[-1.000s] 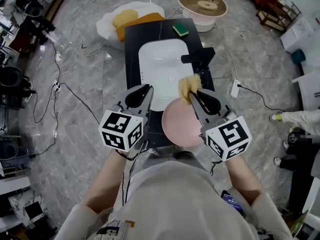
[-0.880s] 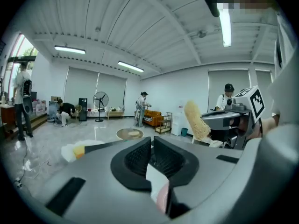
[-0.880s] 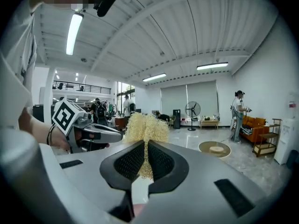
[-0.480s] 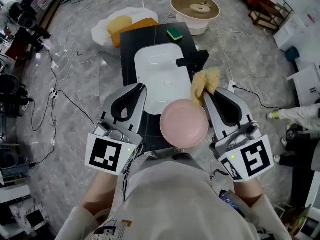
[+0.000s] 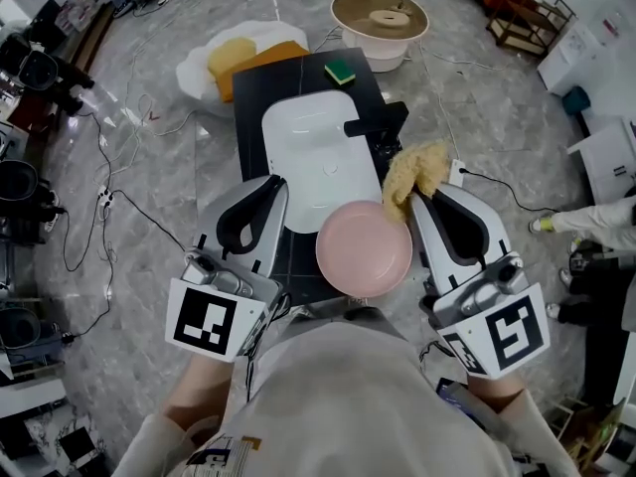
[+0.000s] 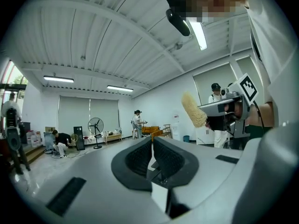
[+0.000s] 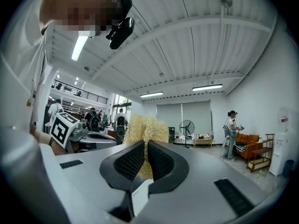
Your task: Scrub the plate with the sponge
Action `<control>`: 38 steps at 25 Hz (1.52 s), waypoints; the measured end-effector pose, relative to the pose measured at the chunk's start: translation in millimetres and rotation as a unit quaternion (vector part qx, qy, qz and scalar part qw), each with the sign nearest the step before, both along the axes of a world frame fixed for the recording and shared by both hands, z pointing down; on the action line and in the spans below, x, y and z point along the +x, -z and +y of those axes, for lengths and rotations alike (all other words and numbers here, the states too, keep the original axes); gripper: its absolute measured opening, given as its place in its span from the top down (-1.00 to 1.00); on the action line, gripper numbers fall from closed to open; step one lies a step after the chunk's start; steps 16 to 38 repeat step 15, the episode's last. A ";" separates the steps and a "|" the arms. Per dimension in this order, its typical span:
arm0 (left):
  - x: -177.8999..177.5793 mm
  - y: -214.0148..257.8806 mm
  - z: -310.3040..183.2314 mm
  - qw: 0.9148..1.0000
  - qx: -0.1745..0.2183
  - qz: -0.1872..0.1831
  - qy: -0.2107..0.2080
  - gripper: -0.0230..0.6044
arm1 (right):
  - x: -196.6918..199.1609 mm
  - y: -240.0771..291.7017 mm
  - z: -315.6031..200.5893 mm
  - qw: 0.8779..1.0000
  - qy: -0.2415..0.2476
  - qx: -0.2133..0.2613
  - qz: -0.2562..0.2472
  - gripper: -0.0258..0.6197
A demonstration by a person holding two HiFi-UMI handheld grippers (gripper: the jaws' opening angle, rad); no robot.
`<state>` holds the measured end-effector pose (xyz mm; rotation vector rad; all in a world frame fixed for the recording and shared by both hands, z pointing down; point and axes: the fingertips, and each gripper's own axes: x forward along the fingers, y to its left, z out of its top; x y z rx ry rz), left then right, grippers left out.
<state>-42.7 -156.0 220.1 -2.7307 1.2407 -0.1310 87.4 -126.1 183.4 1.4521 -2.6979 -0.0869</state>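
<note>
Holding the sponge [image 5: 415, 172] pinched in closed jaws, the right gripper [image 5: 425, 200] points up and away, its tips just off the far right rim of the plate [image 5: 364, 249]. That plate lies at the near edge of the counter [image 5: 253, 87], between both grippers and down-left of the sponge. It is round, so it has no long axis. The left gripper [image 5: 270, 187], shut on nothing, stands just to its left. Count: one plate, one sink [image 5: 308, 137], two grippers, and a second, green sponge [image 5: 344, 70] at the counter's far end.
</note>
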 end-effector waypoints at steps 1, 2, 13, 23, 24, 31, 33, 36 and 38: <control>3.3 2.3 1.1 1.000 -0.005 0.006 -0.001 0.83 | -0.9 -1.9 0.1 1.000 0.001 -0.002 -0.002 0.78; 6.9 5.0 2.1 1.000 -0.012 0.015 -0.001 0.83 | -2.0 -3.2 0.1 1.000 0.003 -0.004 -0.003 0.78; 5.8 3.6 -0.8 1.000 -0.015 0.010 0.004 0.83 | -2.2 -2.9 -3.6 1.000 0.006 -0.004 -0.005 0.78; 0.4 -0.3 -1.5 1.000 -0.005 -0.009 0.004 0.83 | -1.2 -2.0 -4.3 1.000 0.006 -0.004 -0.005 0.78; 0.4 -0.3 -1.5 1.000 -0.005 -0.009 0.004 0.83 | -1.2 -2.0 -4.3 1.000 0.006 -0.004 -0.005 0.78; 0.4 -0.3 -1.5 1.000 -0.005 -0.009 0.004 0.83 | -1.2 -2.0 -4.3 1.000 0.006 -0.004 -0.005 0.78; 0.4 -0.3 -1.5 1.000 -0.005 -0.009 0.004 0.83 | -1.2 -2.0 -4.3 1.000 0.006 -0.004 -0.005 0.78; 0.4 -0.3 -1.5 1.000 -0.005 -0.009 0.004 0.83 | -1.2 -2.0 -4.3 1.000 0.006 -0.004 -0.005 0.78; 0.4 -0.3 -1.5 1.000 -0.005 -0.009 0.004 0.83 | -1.2 -2.0 -4.3 1.000 0.006 -0.004 -0.005 0.78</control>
